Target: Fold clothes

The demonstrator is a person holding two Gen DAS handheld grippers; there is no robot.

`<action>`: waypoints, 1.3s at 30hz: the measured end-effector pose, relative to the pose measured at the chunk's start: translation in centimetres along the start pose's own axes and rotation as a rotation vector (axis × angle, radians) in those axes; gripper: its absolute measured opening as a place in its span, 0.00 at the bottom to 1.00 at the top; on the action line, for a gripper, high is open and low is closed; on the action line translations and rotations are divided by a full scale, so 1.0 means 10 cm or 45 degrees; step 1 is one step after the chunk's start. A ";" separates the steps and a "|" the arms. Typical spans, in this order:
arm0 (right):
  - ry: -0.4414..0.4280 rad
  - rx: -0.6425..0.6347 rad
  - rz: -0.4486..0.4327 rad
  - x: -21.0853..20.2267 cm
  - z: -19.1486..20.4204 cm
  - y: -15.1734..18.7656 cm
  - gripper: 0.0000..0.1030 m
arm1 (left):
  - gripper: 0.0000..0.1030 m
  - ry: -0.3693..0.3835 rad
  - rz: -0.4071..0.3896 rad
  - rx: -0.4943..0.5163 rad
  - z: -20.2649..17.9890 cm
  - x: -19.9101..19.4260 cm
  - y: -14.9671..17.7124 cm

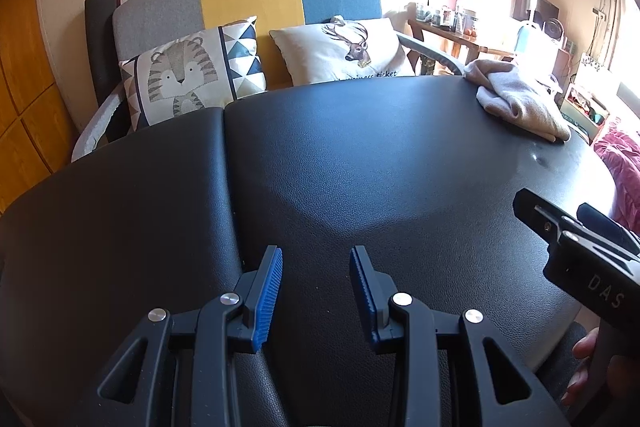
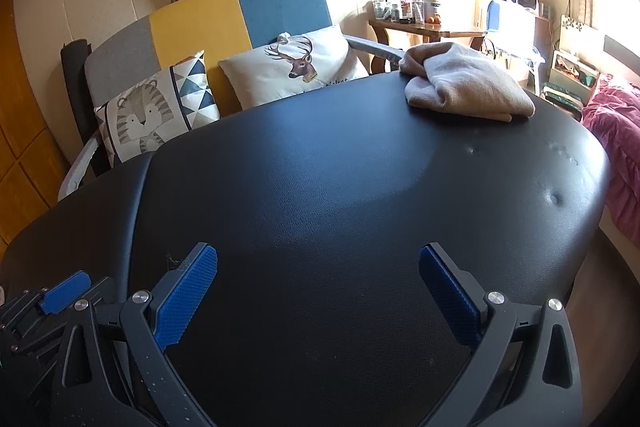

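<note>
Right wrist: folded beige garment at far right corner of black desk, long axis left-right. Right tool wide apart, empty; left tool half apart, empty. "DAS" on right tool body.

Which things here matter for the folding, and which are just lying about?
For the job:
- beige garment, already bundled at the far right
- black padded table
- left gripper, right gripper, both empty

Lying about:
- tiger cushion
- deer cushion
- pink blanket
</note>
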State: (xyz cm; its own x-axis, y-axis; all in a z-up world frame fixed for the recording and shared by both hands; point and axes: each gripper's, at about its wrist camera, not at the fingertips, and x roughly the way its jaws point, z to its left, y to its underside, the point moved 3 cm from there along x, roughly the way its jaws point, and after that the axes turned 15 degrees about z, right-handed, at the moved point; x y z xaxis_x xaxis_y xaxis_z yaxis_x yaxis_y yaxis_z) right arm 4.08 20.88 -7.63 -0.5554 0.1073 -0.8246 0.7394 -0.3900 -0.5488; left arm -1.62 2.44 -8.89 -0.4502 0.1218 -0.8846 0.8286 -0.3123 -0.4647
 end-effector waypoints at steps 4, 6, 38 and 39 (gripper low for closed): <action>0.007 -0.001 0.000 0.00 0.00 -0.01 1.00 | 0.34 0.006 0.005 -0.004 -0.01 0.00 0.01; 0.017 -0.003 -0.003 0.01 -0.01 -0.02 1.00 | 0.34 0.010 0.011 -0.005 -0.01 0.01 0.01; 0.285 0.157 -0.077 1.22 -1.48 -1.77 1.00 | 0.34 -0.044 0.177 0.037 0.04 0.52 0.15; 0.301 0.177 -0.080 1.25 -1.51 -1.82 1.00 | 0.34 -0.049 0.183 0.036 0.05 0.54 0.15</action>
State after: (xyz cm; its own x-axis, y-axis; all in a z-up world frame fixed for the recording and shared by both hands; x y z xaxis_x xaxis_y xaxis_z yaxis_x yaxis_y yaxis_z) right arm -10.58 43.17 -10.01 -0.4824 0.3389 -0.8078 0.6383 -0.4955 -0.5891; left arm -2.95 2.18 -14.31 -0.3407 0.0382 -0.9394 0.8757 -0.3507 -0.3319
